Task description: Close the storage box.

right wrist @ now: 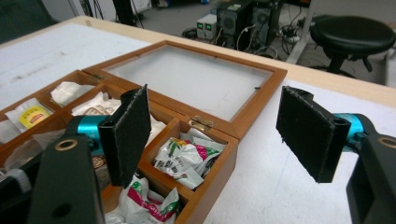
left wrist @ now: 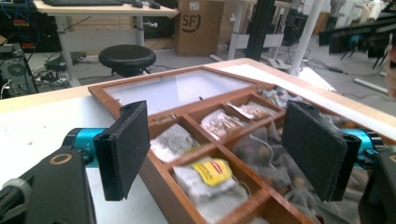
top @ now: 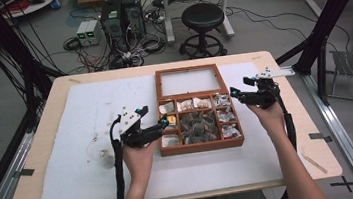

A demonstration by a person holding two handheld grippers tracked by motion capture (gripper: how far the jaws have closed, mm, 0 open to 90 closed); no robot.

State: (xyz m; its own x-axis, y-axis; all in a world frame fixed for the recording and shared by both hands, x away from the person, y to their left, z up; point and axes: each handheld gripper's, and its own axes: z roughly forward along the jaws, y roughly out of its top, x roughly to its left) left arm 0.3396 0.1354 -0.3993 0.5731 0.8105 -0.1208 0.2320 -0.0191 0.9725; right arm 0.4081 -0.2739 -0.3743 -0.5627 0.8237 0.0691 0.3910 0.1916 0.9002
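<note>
1. High view: the box (top: pixel 198 108) lay open on the white mat (top: pixel 68 142), its glazed lid (top: pixel 188 82) folded flat toward the far table edge. The left gripper (top: pixel 164 124) stood at the box's left wall and the right gripper (top: pixel 236 92) at its right wall.
2. Left gripper view: the left gripper (left wrist: pixel 217 149) had its jaws spread wide with nothing between them, above a sachet with a yellow label (left wrist: pixel 213 170).
3. Right gripper view: the right gripper (right wrist: pixel 212 135) was likewise open and empty, over the box's hinged corner, where green-and-white packets (right wrist: pixel 184 156) filled a compartment.
4. Contents: small side compartments held sachets; the large centre compartment (top: pixel 199 127) held a grey heap.
5. Clearance: bare mat lay on both sides of the box and in front of it.
</note>
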